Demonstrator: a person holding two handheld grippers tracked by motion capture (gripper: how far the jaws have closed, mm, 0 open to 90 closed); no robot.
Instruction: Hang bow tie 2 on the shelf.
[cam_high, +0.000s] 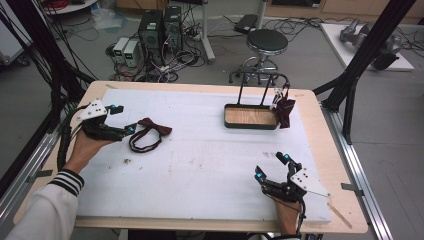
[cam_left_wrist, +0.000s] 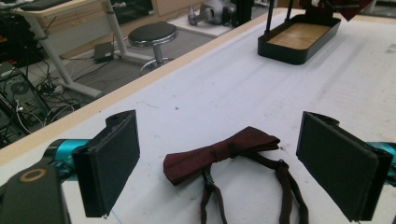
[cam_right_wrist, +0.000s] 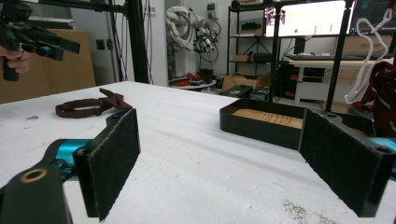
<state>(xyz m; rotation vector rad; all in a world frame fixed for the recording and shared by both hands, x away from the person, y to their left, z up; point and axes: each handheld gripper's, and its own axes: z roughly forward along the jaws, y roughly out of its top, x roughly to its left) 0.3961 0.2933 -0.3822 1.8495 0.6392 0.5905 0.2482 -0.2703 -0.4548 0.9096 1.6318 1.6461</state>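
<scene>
Bow tie (cam_left_wrist: 224, 151): dark red woven fabric, pinched at centre knot, thin strap looped beneath; lies flat on white foam mat (cam_high: 200, 145), left side of table, between spread jaws of left gripper (cam_high: 122, 120). Jaws released, flat black padded faces, nothing grasped. Right gripper (cam_high: 272, 167) near front right, jaws parted, empty. Black oblong tray (cam_high: 250, 123), wood-grain floor, far right; second dark red tie (cam_high: 286, 111) hanging at its rack.

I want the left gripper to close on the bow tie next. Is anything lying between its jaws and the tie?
Nothing visible does. The left gripper is open, and the bow tie lies flat on the white table cover just ahead, between the jaws. Its strap loops back toward the camera.
</scene>
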